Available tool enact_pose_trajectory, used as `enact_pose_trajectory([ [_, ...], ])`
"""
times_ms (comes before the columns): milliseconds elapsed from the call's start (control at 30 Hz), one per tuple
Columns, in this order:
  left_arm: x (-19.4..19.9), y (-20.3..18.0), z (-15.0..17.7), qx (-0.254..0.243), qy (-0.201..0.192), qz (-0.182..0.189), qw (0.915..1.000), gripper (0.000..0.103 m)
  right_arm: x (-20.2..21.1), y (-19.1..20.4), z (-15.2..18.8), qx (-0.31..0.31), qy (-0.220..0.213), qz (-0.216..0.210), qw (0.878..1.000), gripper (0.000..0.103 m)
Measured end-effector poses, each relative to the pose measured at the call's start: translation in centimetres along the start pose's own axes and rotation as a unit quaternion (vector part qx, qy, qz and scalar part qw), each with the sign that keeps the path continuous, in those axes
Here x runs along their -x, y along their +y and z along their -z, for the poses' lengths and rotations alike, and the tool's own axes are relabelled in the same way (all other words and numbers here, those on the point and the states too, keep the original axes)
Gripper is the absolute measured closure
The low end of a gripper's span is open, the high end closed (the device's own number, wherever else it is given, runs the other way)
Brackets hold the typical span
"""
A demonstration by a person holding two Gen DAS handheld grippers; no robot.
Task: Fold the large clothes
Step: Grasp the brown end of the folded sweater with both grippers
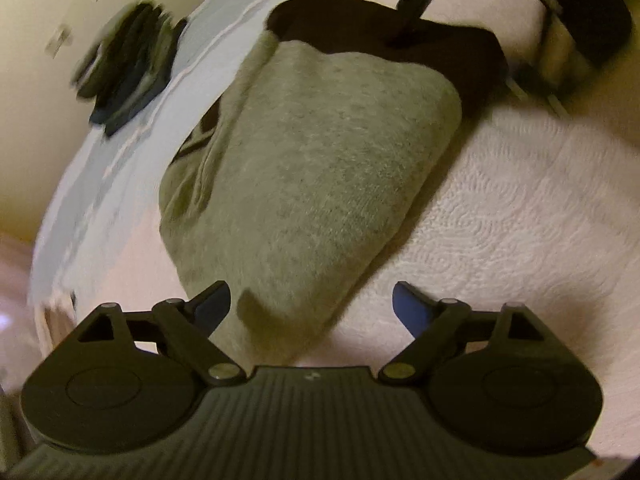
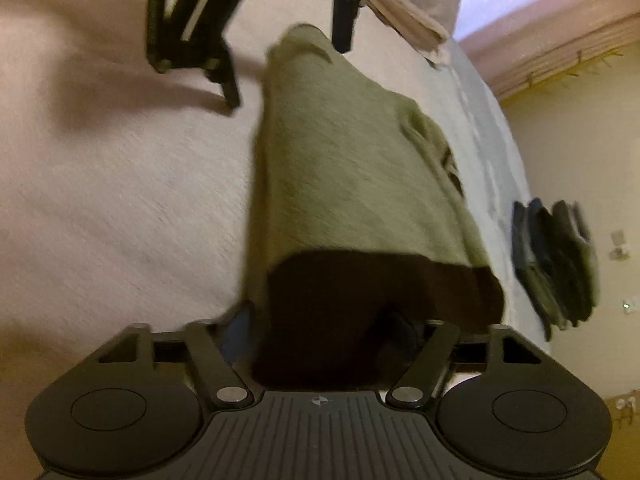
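A folded grey sweater (image 1: 312, 168) with a dark brown hem (image 1: 400, 36) lies on the pale quilted bed cover (image 1: 520, 208). My left gripper (image 1: 311, 288) is open and hovers over the sweater's near end with nothing between its blue pads. In the right wrist view the sweater (image 2: 352, 184) runs away from the camera with the dark hem (image 2: 380, 292) nearest. My right gripper (image 2: 332, 320) is open, its fingers standing either side of the hem; the right finger is mostly hidden by the cloth. The left gripper (image 2: 286, 64) shows at the far end, open.
A stack of dark folded clothes (image 1: 124, 68) (image 2: 556, 264) sits on a light blue sheet (image 1: 116, 160) along the bed's edge near the cream wall. Pinkish folded cloth (image 2: 412, 16) lies past the sweater's far end. Bare bed cover (image 2: 120, 200) spreads to the left.
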State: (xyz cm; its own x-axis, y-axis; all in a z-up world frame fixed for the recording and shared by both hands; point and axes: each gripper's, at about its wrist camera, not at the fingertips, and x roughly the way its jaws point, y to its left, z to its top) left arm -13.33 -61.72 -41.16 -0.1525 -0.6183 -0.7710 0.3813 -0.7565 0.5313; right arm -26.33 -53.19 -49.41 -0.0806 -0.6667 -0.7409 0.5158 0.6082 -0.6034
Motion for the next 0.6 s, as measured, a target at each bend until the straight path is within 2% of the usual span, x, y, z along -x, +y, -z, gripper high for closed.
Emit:
enact_pose_trajectory([
  [33, -0.3, -0.1, -0.1, -0.016, -0.003, -0.005, 0.9999, 0.017, 0.4, -1.1, 0.2, -0.018, -0.005, -0.013, 1.0, 0.071],
  [100, -0.7, -0.4, -0.2, -0.051, -0.006, -0.023, 0.9984, 0.017, 1.5, -3.1, 0.4, -0.039, -0.015, -0.036, 0.999, 0.082],
  [233, -1.0, -0.7, -0.8, -0.104, -0.014, -0.05, 0.9932, 0.02, 3.7, -7.2, 0.2, -0.078, -0.02, -0.078, 0.994, 0.086],
  [333, -1.1, -0.7, -1.3, -0.138, -0.013, -0.058, 0.9886, 0.04, 4.5, -9.5, 0.5, -0.094, -0.019, -0.085, 0.992, 0.086],
  [367, -0.9, -0.7, -1.6, -0.149, -0.014, -0.049, 0.9876, 0.059, 4.6, -10.0, 0.7, -0.101, -0.018, -0.089, 0.991, 0.086],
  [433, -0.6, -0.8, -2.1, -0.157, -0.01, -0.042, 0.9867, 0.071, 4.7, -10.2, 1.2, -0.094, -0.016, -0.091, 0.991, 0.085],
  [500, -0.2, -0.2, -2.9, -0.134, -0.003, -0.023, 0.9907, 0.077, 4.7, -9.4, 1.5, -0.08, -0.009, -0.09, 0.993, 0.081],
  [567, 0.3, 0.7, -3.5, -0.109, -0.002, -0.012, 0.9939, 0.079, 4.6, -7.8, 1.5, -0.062, 0.002, -0.068, 0.996, 0.07],
  [600, 0.4, 1.3, -3.7, -0.095, -0.002, -0.004, 0.9955, 0.079, 4.8, -6.8, 1.4, -0.051, 0.005, -0.041, 0.998, 0.056],
])
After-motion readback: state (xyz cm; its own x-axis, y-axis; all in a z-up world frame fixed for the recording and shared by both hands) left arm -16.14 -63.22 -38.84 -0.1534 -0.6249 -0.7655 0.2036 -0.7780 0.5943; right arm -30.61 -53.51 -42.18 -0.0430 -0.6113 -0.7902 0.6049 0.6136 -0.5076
